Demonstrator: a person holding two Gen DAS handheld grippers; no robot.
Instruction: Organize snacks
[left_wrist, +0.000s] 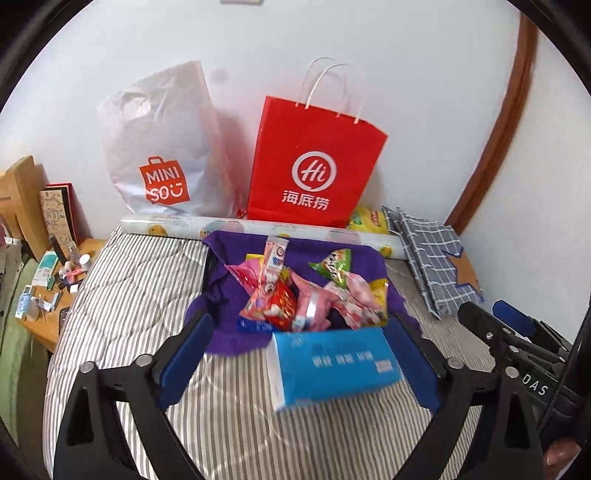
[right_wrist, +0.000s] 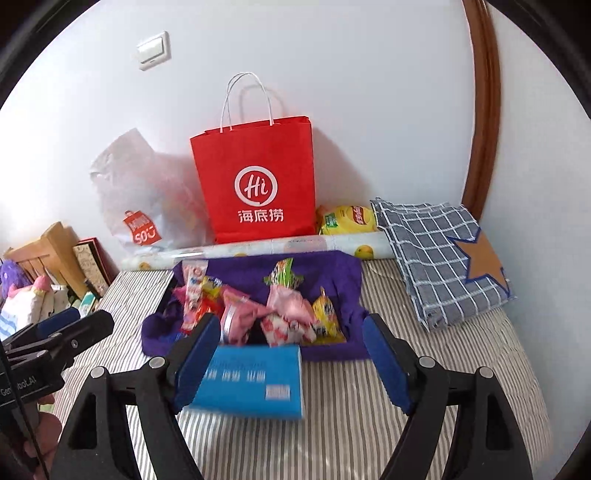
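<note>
Two grippers, left and right, seen spread, nothing clamped | blue box lower centre (blurred) | snacks heaped mid-frame

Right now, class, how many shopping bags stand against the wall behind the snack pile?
2. The white plastic bag leans on the wall at the left; the red paper bag stands upright beside it, on its right. Others may be hidden behind them.
</note>
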